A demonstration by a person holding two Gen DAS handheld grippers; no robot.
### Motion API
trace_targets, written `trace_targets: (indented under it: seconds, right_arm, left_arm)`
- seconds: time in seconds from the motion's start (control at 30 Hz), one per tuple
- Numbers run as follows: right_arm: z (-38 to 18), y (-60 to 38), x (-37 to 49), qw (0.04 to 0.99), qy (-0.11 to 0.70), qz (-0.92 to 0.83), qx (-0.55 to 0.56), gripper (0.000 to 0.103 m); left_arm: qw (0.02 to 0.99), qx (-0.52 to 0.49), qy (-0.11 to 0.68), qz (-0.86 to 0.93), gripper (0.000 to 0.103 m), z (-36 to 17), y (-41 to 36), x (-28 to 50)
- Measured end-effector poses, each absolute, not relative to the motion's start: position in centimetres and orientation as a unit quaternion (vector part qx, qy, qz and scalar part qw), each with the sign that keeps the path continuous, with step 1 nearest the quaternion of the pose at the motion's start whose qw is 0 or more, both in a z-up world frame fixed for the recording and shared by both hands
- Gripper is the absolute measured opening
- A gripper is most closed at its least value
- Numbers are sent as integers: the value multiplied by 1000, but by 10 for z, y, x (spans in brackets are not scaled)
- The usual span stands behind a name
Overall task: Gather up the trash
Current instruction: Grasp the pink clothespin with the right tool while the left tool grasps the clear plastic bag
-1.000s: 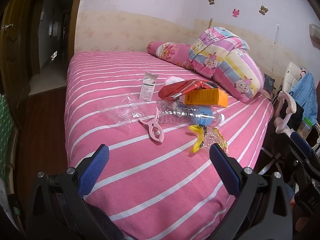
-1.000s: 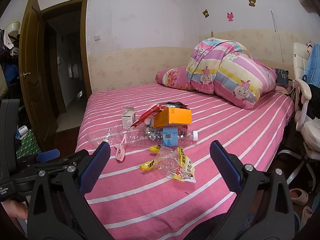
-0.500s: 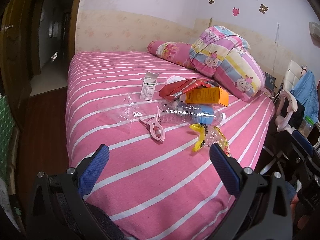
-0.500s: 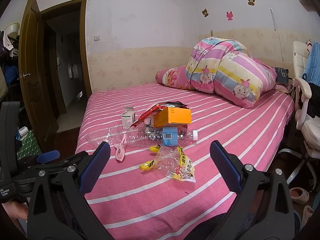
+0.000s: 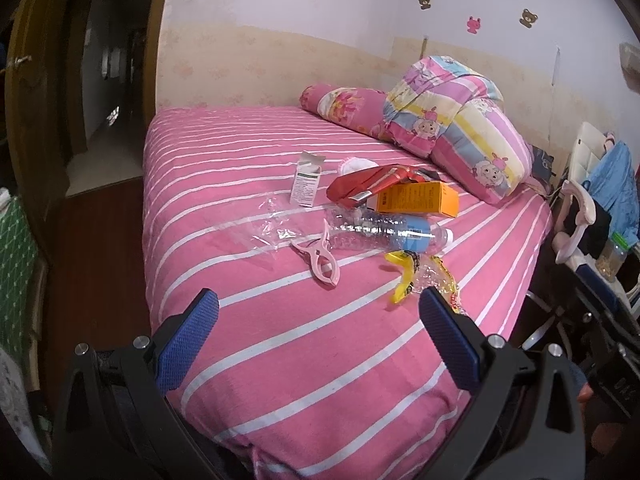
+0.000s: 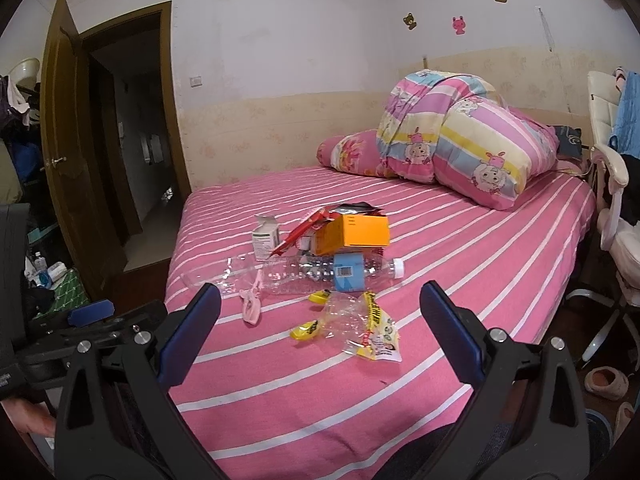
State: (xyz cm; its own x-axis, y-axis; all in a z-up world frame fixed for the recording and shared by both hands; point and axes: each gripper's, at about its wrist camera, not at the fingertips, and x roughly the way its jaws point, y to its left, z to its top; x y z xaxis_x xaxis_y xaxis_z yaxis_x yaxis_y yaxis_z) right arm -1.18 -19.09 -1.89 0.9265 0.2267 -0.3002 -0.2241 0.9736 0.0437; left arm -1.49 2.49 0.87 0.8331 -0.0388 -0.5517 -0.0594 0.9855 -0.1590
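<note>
Trash lies in a heap on the pink striped bed (image 5: 280, 360) (image 6: 480, 264): an orange box (image 5: 416, 199) (image 6: 352, 233), a red wrapper (image 5: 366, 184) (image 6: 298, 234), a small white carton (image 5: 306, 184) (image 6: 265, 239), a clear plastic bottle with a blue label (image 5: 384, 234) (image 6: 332, 274), a yellow snack wrapper (image 5: 416, 276) (image 6: 362, 326), clear plastic film (image 5: 268, 226) and a pink clothes peg (image 5: 320, 262) (image 6: 251, 306). My left gripper (image 5: 318, 334) and right gripper (image 6: 320, 326) both hover open and empty above the bed's near edge, short of the heap.
A folded striped quilt (image 5: 460, 128) (image 6: 460, 140) and a bolster pillow (image 5: 340, 100) lie at the head of the bed. A white chair (image 6: 612, 184) with clothes stands at the right. An open wooden door (image 6: 68, 152) and doorway are at the left. Slippers (image 6: 604, 382) lie on the floor.
Both views have shifted only slightly; the trash heap sits a little farther right and lower in the left wrist view. Both grippers stay open and empty.
</note>
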Motion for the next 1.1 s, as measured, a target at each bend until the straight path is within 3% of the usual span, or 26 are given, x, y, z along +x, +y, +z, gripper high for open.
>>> trace_targets:
  seconds: [0.37, 0.97, 1.1]
  right_arm:
    - [-24, -161, 2, 964, 192, 185, -22, 98]
    - [-70, -81, 100, 921, 289, 258, -35, 98]
    - [-80, -74, 124, 913, 311, 262, -31, 88]
  left_arm:
    - [937, -151, 314, 10, 97, 5, 72, 2]
    - [893, -233, 385, -19, 97, -42, 133, 104]
    - [884, -243, 399, -33, 97, -51, 138, 124]
